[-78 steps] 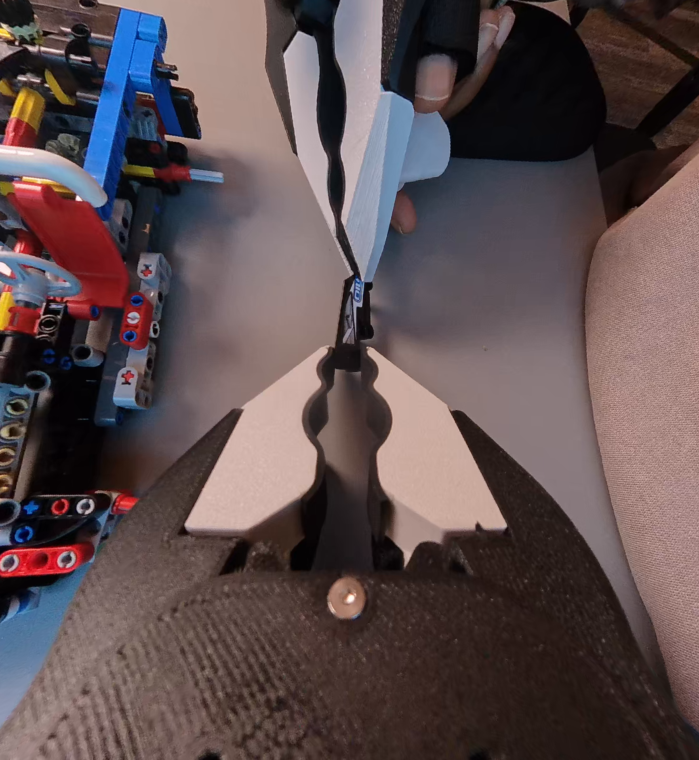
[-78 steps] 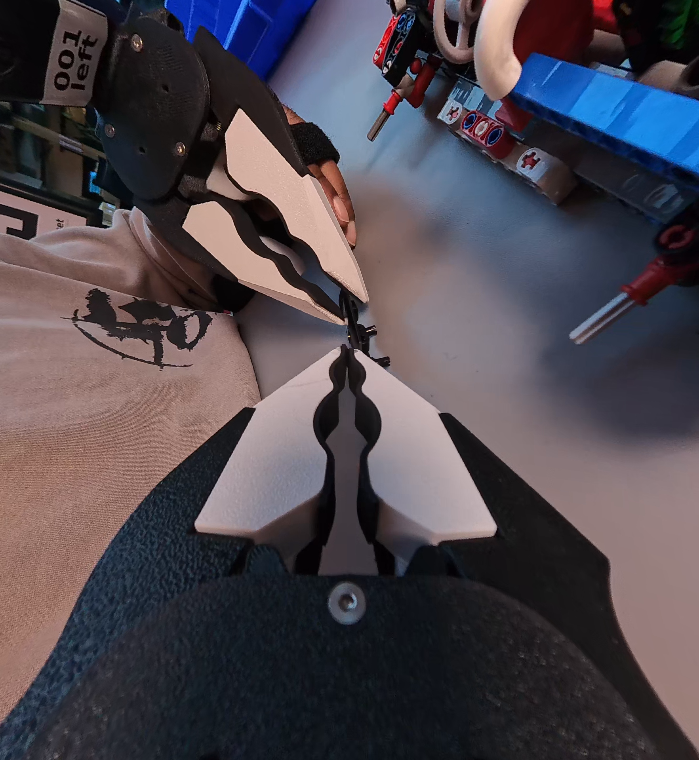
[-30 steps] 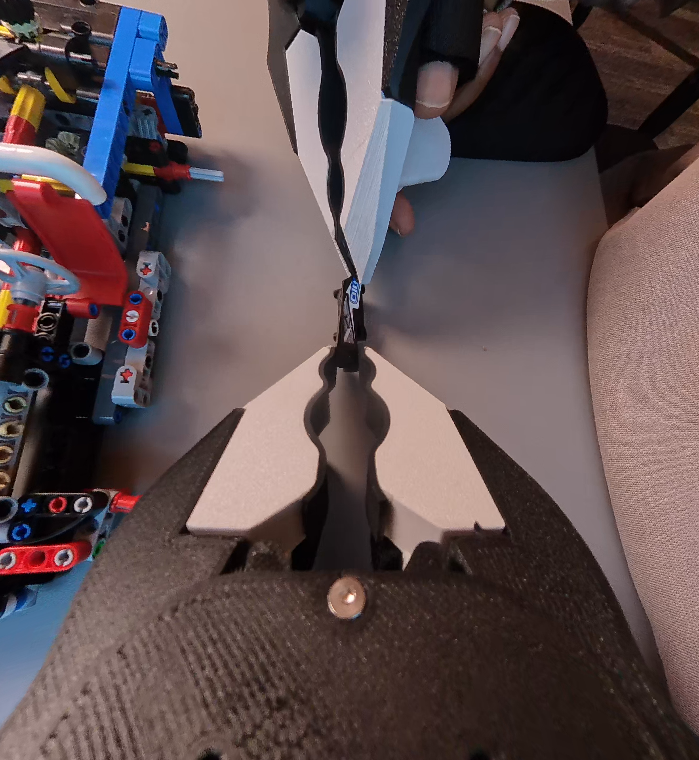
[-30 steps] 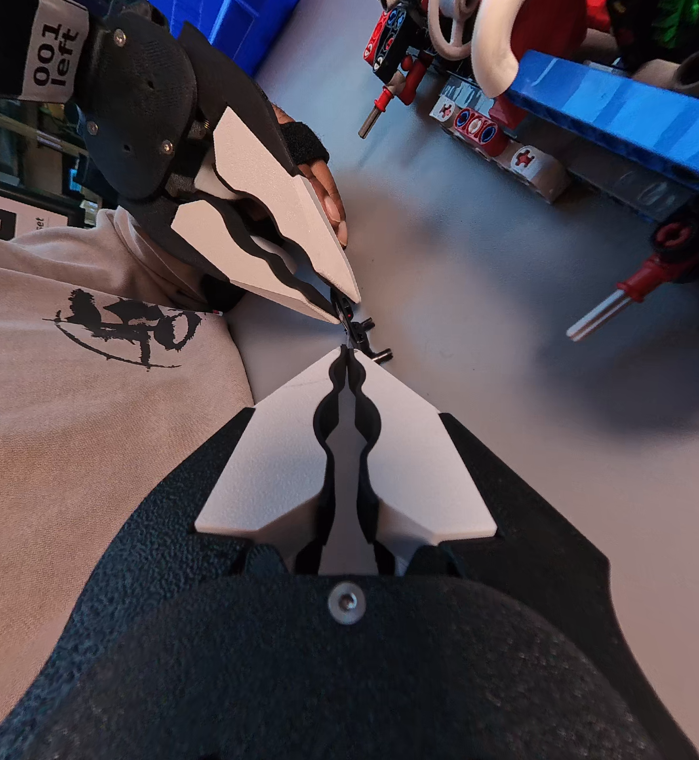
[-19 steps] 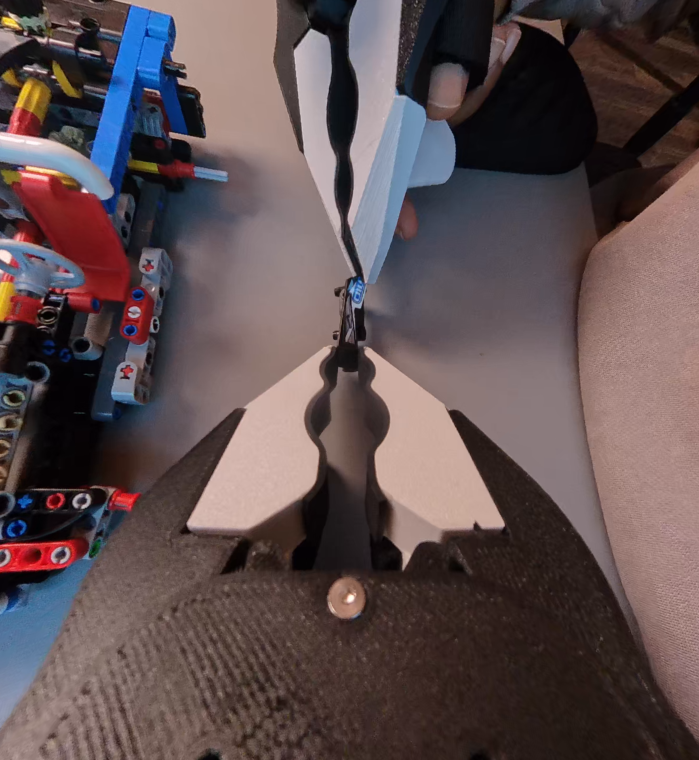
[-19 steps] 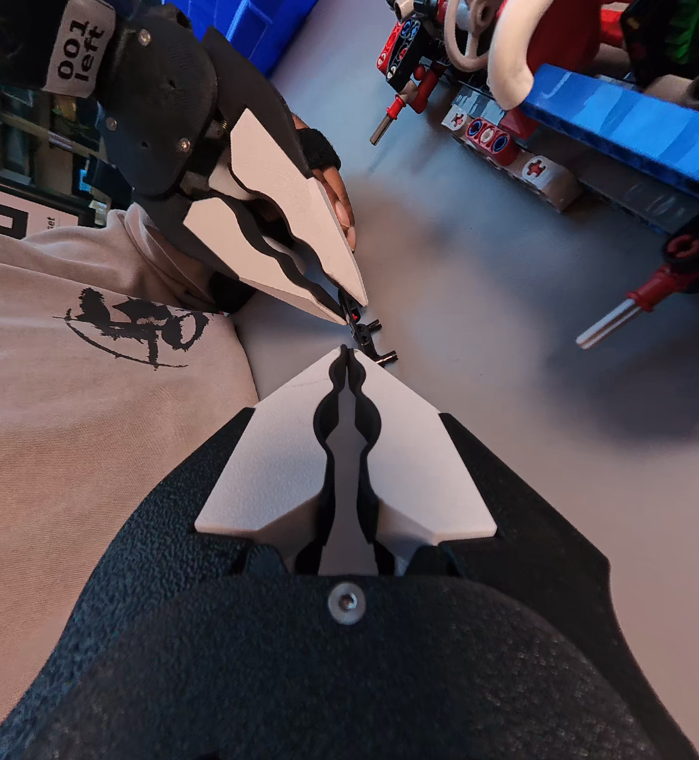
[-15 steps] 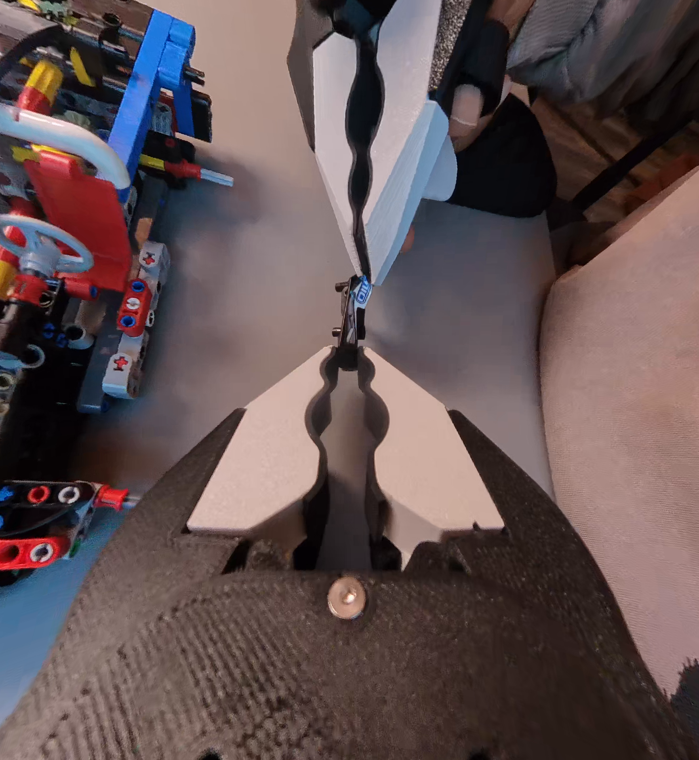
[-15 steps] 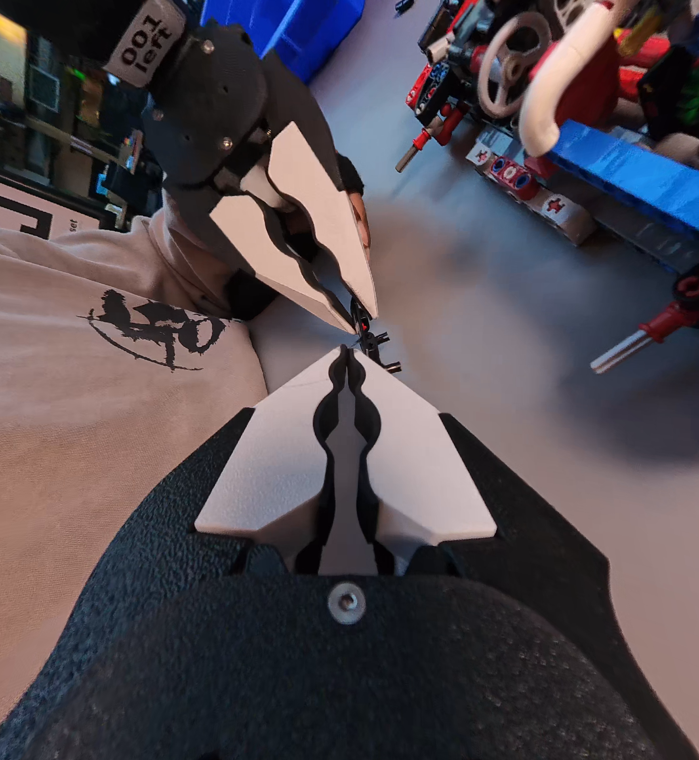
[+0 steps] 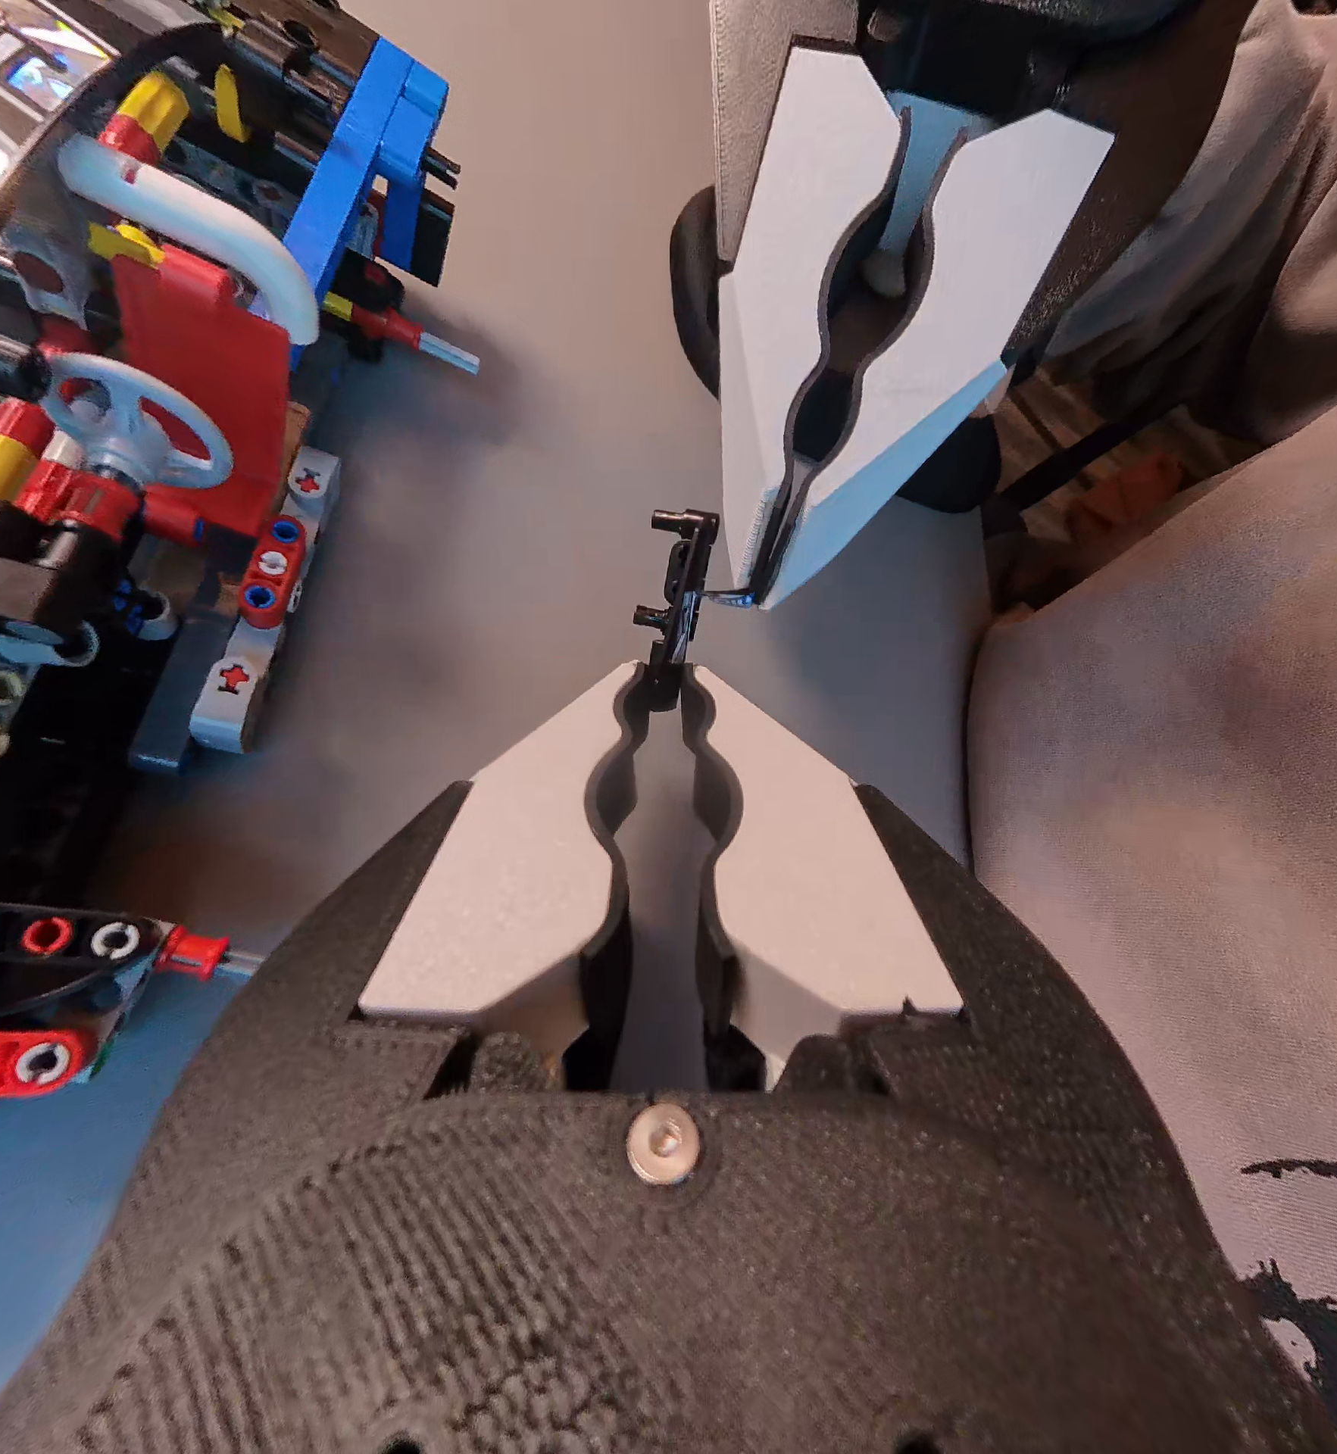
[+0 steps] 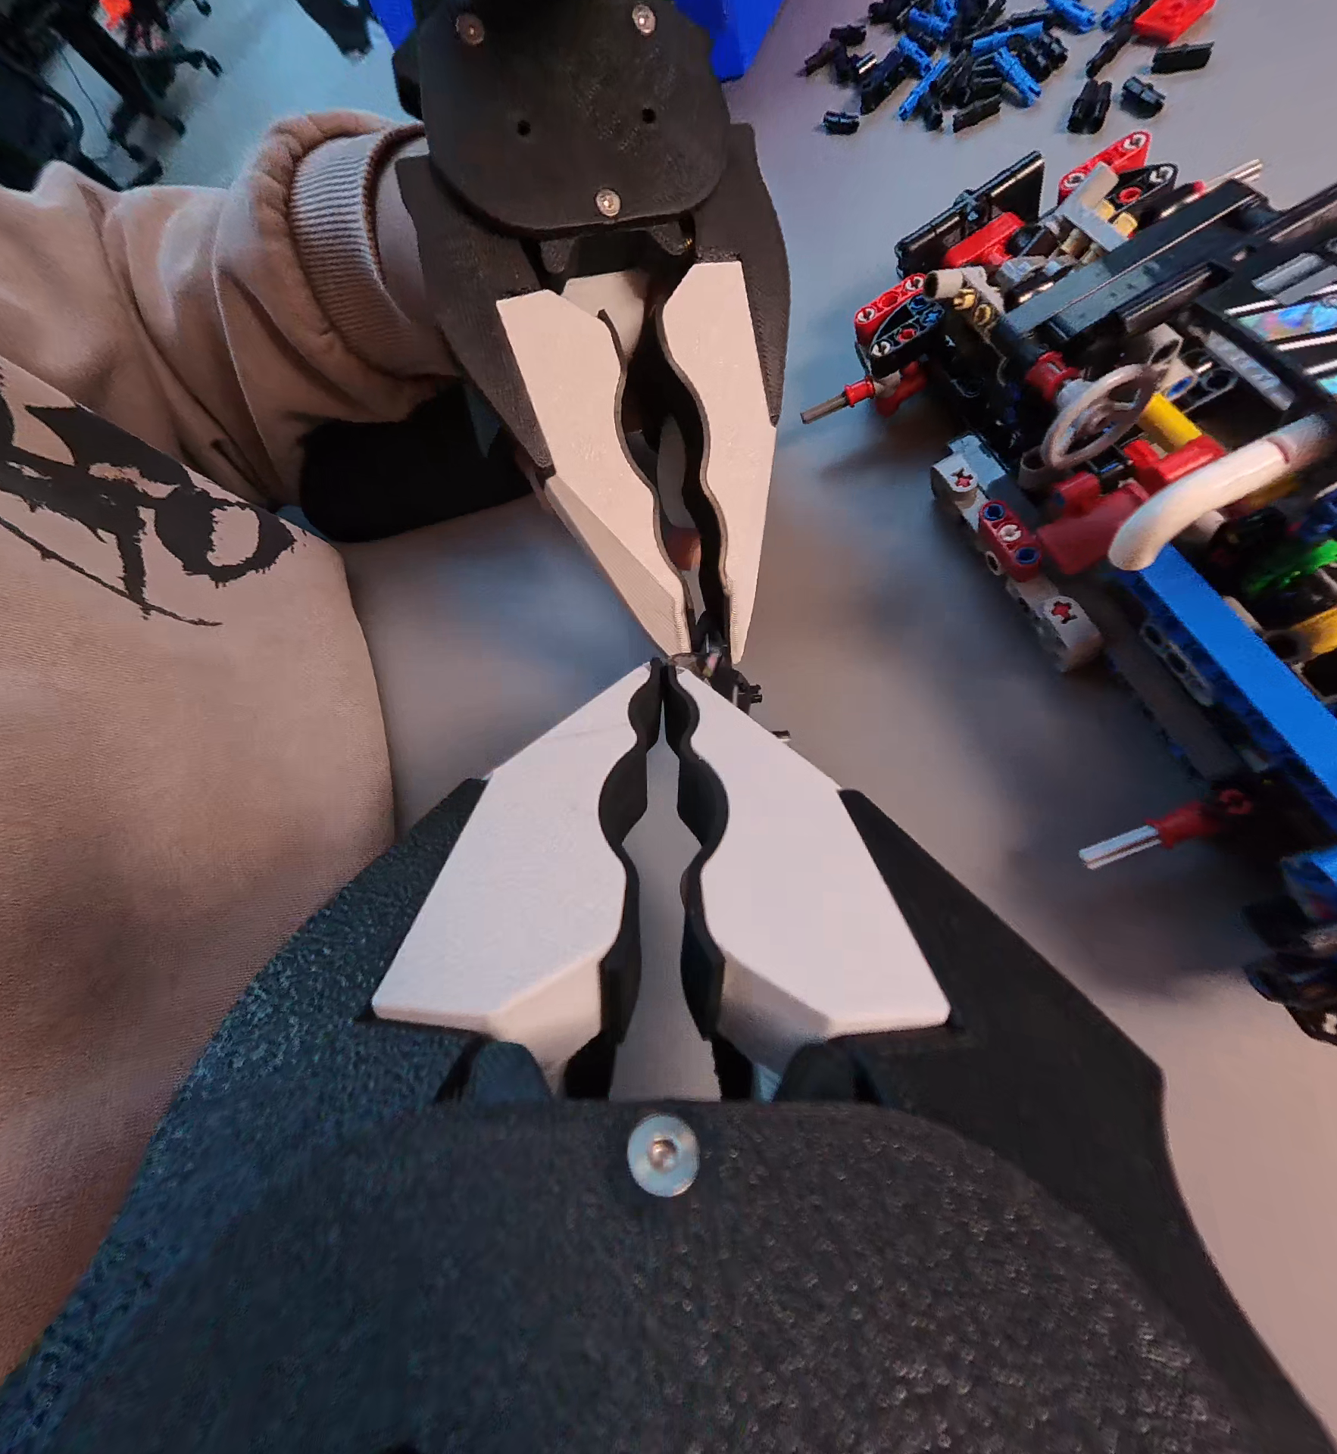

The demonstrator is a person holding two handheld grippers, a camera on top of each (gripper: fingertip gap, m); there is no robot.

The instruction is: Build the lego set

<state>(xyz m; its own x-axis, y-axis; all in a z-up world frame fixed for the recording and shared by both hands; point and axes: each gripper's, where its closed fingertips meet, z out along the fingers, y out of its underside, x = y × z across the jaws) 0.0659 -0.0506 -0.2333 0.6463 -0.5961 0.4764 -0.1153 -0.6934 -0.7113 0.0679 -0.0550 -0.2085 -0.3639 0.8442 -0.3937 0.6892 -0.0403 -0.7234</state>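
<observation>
**Lego piece held between two claws above the bench**

The lego piece is a small, thin black part with short pins projecting to its left. It stands roughly upright in the left wrist view, above the grey bench, and is not resting on it.

Left claw: the jaws are narrowed onto the near end of the lego piece, which is pinched at the very tips. The rest of the piece extends beyond the tips toward the far side. In the right wrist view this same claw enters from the far side, tips pointing down, with the black piece at its tips.

Right claw: the jaws are closed to a very narrow slit. The tips grip a thin tab with blue marking that projects from the right side of the lego piece. In the left wrist view this claw descends from the far right, and its tips sit just beside the piece, to its right. Whether the tab is a sticker or a part of the piece cannot be told.

The two claws meet almost tip to tip, with the piece between them.

Surroundings: a partly built lego model with a blue beam, red panels, a white curved tube and a grey steering wheel stands on the bench to the left, well apart from the claws. A pile of loose blue and black pieces lies at the far side. A person's beige sleeve sits behind the left claw.
</observation>
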